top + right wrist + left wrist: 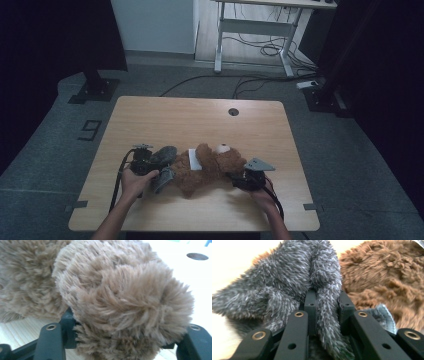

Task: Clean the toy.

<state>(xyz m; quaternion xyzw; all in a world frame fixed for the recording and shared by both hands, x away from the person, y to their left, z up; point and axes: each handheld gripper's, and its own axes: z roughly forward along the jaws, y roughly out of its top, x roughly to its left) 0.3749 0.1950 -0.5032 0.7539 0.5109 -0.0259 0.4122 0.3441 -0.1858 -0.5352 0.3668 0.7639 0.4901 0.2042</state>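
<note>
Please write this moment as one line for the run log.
left claw: shut on grey fur garment | right claw: around teddy bear limb | table

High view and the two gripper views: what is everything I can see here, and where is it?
Teddy bear: one, brown, lying near the table's front middle.
Grey garment: one, furry grey, at the bear's left end.
White tag: one, on the bear.
Table: one, light wood, with a round hole near the far edge.
Desk: one, white-legged, behind, cables beneath.
Left gripper: black jaws shut on the grey garment.
Right gripper: black jaws around a bear limb.
Hands: two, left hand, right hand.
</note>
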